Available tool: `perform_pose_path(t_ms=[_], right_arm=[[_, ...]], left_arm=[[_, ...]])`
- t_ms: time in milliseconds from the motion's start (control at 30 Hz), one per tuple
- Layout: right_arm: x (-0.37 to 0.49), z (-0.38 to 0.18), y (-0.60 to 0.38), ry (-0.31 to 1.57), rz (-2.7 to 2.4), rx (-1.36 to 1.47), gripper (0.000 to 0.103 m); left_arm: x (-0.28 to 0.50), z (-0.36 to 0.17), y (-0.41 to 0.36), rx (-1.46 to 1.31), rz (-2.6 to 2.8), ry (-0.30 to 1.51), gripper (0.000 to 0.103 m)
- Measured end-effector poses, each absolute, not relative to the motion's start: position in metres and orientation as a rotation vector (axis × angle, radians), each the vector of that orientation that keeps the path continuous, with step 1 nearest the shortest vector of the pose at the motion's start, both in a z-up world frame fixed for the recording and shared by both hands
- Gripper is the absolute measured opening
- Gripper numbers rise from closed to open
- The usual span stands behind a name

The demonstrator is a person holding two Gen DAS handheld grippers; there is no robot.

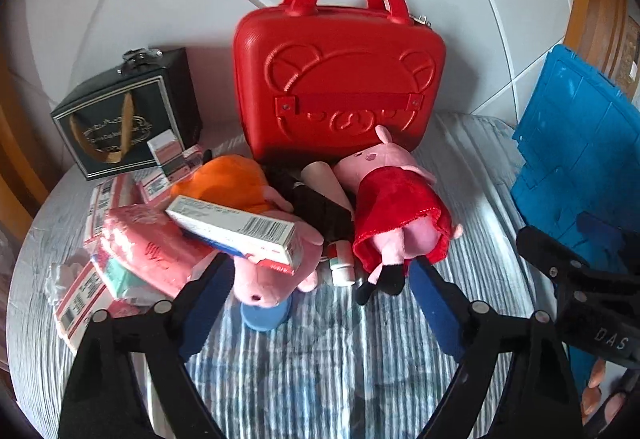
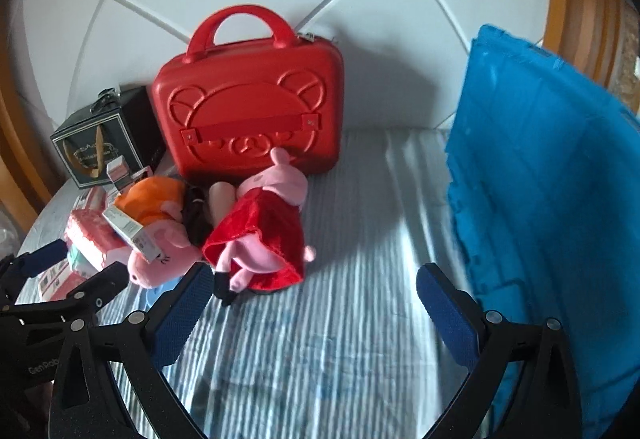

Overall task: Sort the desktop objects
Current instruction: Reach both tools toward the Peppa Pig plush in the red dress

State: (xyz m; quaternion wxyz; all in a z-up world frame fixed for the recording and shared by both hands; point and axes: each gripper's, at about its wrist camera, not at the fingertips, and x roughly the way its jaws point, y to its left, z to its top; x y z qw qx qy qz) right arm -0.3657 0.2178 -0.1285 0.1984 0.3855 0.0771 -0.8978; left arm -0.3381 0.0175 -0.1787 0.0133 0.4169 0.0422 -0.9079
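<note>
A heap of objects lies on a striped cloth in front of a red hard case [image 1: 340, 87] [image 2: 252, 119]. In it are a pink pig plush in a red dress [image 1: 396, 207] [image 2: 264, 235], a pig plush in orange [image 1: 240, 187] [image 2: 156, 215] and a white barcoded box [image 1: 236, 235] resting on it. My left gripper [image 1: 320, 279] is open just short of the heap; its left finger is beside the orange pig's head, and nothing is pressed. My right gripper [image 2: 314, 279] is open over bare cloth, right of the red-dress pig's feet.
A black gift bag [image 1: 128, 115] stands at the back left with small boxes and a pink packet [image 1: 140, 243] before it. A blue plastic crate [image 1: 576, 167] [image 2: 552, 199] stands tall at the right. A white-capped tube [image 1: 342, 267] and a blue round item [image 1: 266, 315] lie near the left fingers.
</note>
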Motion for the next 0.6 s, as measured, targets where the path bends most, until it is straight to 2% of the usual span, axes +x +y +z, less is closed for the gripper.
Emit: perform_pose_path(t_ms=[33, 100, 267, 400, 467, 500, 533, 567, 600], right_arm=[[-0.378, -0.138, 0.211, 0.217, -2.506, 1.097, 0.089], [-0.399, -0.152, 0.202, 0.213, -2.487, 1.130, 0.076], [-0.440, -0.176, 0.187, 0.117, -2.375, 1.173, 0.076], [-0.446, -0.195, 0.172, 0.118, -2.274, 1.201, 0.076], [-0.448, -0.208, 0.165, 0.141, -2.252, 1.228, 0.074], [-0.451, -0.215, 0.165, 0.120, -2.237, 1.245, 0.056], [-0.457, -0.221, 0.162, 0.089, -2.204, 1.267, 0.045], [-0.460, -0.225, 0.162, 0.065, -2.185, 1.280, 0.044], [-0.460, -0.225, 0.161, 0.066, -2.186, 1.271, 0.041]], left_arm=[[-0.349, -0.186, 0.020, 1.320, -2.823, 0.131, 0.083], [-0.371, -0.201, 0.022, 1.359, -2.823, 0.138, 0.083], [-0.393, -0.221, 0.034, 1.349, -2.850, 0.019, 0.083], [-0.405, -0.238, 0.031, 1.421, -2.826, 0.047, 0.083], [-0.405, -0.241, 0.037, 1.382, -2.811, -0.058, 0.082], [-0.405, -0.242, 0.039, 1.374, -2.820, -0.080, 0.082], [-0.406, -0.243, 0.041, 1.370, -2.824, -0.088, 0.076], [-0.406, -0.243, 0.042, 1.360, -2.816, -0.089, 0.070], [-0.406, -0.243, 0.043, 1.362, -2.816, -0.104, 0.058]])
